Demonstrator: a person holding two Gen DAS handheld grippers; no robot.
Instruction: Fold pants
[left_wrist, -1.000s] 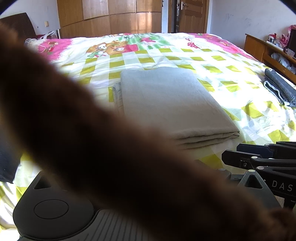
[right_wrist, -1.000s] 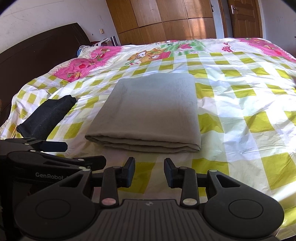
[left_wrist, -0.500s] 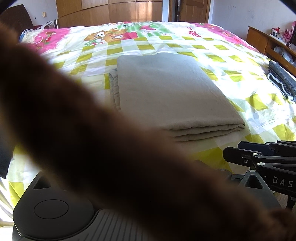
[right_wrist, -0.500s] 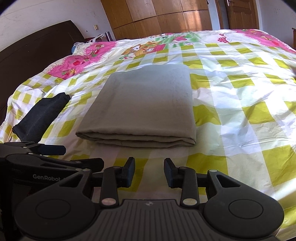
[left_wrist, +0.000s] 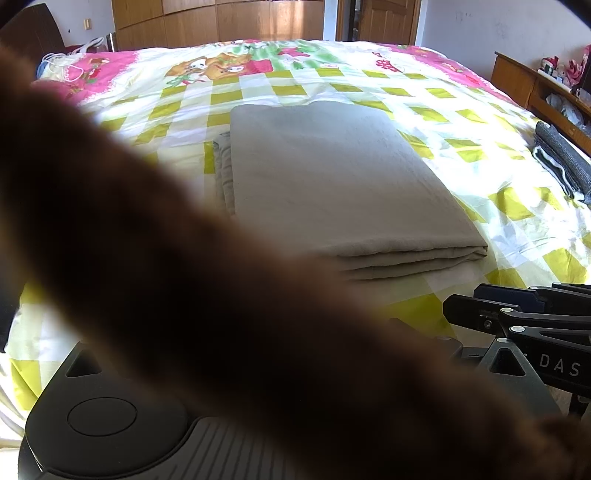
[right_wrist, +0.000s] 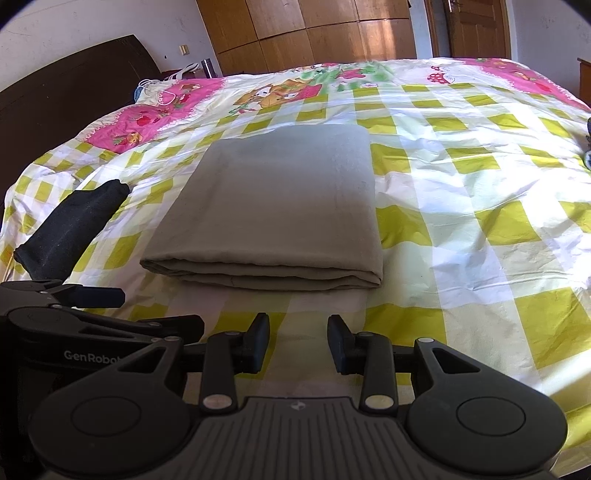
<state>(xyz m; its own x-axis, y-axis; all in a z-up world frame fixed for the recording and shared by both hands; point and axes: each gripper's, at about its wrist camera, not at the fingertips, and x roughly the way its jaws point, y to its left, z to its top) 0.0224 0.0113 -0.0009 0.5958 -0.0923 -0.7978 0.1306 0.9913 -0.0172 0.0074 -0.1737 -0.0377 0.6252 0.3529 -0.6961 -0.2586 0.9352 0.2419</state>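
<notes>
The grey-beige pants (left_wrist: 332, 177) (right_wrist: 280, 206) lie folded into a flat rectangle in the middle of the checked bedspread (right_wrist: 461, 184). Their stacked fold edges face me. My right gripper (right_wrist: 297, 341) hovers just in front of that near edge, open, with only bedspread between its pads. It also shows at the right of the left wrist view as the right gripper (left_wrist: 461, 301). A blurred brown thing (left_wrist: 221, 295) close to the lens hides my left gripper's fingers there. In the right wrist view the left gripper (right_wrist: 162, 310) sits beside the right one, jaws apart and empty.
A black garment (right_wrist: 70, 229) lies left of the pants near the bed's edge. A dark grey folded garment (left_wrist: 565, 166) rests at the right edge. A dark headboard (right_wrist: 74, 85), a wooden wardrobe (right_wrist: 314, 33) and a wooden side shelf (left_wrist: 524, 81) surround the bed.
</notes>
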